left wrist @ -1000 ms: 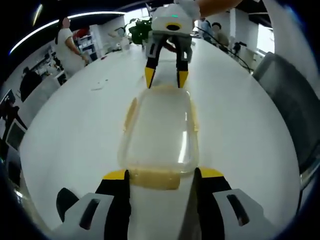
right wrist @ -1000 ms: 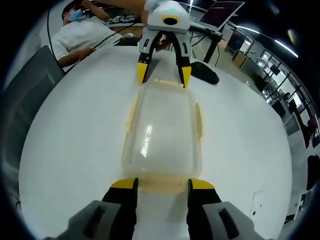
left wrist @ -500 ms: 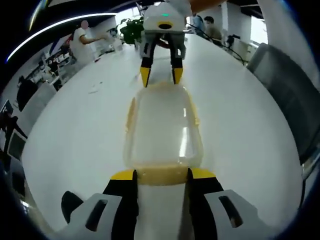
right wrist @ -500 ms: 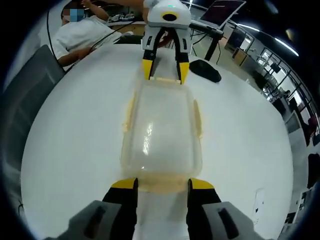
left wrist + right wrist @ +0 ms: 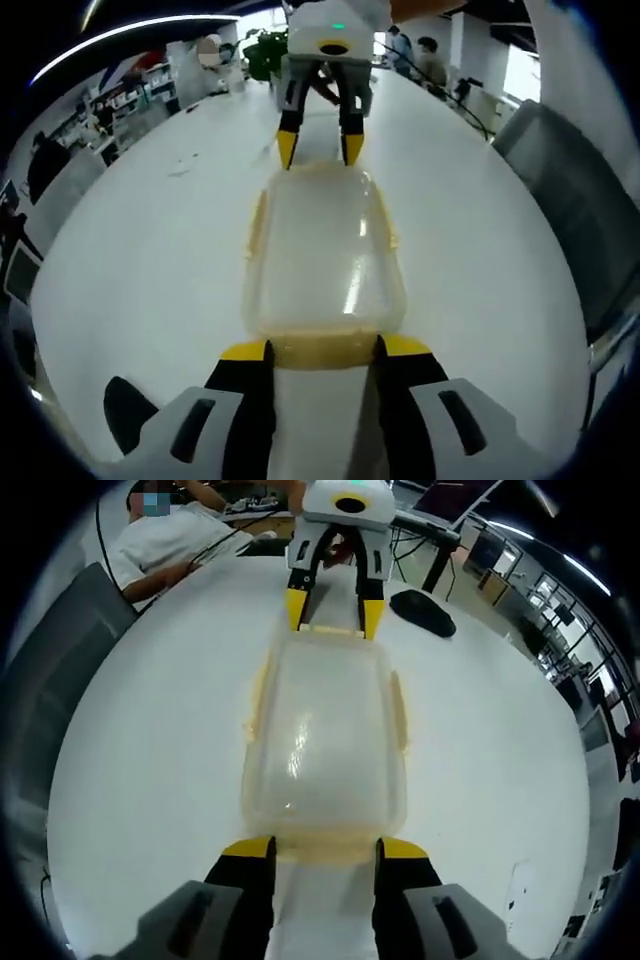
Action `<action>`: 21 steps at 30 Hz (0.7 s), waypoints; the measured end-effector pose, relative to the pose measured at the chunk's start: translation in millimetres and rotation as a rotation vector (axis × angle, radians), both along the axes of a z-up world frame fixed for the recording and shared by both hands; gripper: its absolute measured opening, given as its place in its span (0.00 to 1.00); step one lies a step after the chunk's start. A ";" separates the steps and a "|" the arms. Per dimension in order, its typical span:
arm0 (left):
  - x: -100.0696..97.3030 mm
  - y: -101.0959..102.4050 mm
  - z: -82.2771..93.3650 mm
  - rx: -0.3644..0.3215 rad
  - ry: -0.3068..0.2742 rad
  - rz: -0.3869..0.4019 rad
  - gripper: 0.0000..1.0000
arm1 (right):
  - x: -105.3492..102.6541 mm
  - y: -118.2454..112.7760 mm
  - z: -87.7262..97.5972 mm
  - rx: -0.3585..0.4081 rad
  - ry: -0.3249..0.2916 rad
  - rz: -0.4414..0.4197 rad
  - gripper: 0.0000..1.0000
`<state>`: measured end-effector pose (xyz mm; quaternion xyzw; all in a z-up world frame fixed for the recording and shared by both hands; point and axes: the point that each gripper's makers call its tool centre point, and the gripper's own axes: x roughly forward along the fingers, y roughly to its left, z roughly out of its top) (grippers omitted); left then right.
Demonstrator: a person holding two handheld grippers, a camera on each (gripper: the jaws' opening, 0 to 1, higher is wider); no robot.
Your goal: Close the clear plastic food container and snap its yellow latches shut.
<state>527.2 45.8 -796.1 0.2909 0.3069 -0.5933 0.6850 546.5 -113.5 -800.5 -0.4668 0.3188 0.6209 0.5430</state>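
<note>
Clear container sits lid-on mid white tabletop, left gripper and right gripper facing off at opposite short ends, jaws spread astride each yellow end latch (likely bracing so it can't slide while latches get pressed).

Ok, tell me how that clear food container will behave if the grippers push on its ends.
The container looks empty and thin-walled, so probably light; on the smooth white table it may slide unless pushed from both ends. Its clear lid likely flexes. The yellow end latch seems hinged, so it should swing, not resist.
</note>
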 end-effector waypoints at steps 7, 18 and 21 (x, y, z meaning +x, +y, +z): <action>-1.3 -1.4 -0.1 0.020 -0.001 0.007 0.37 | -2.0 -1.4 0.4 -0.011 0.001 -0.023 0.35; -1.8 -2.5 0.0 0.041 0.000 0.023 0.36 | -6.8 -3.1 0.5 0.003 -0.001 -0.049 0.34; -1.5 -2.7 0.4 0.048 -0.004 0.033 0.36 | -8.9 -4.3 0.7 0.009 -0.003 -0.056 0.34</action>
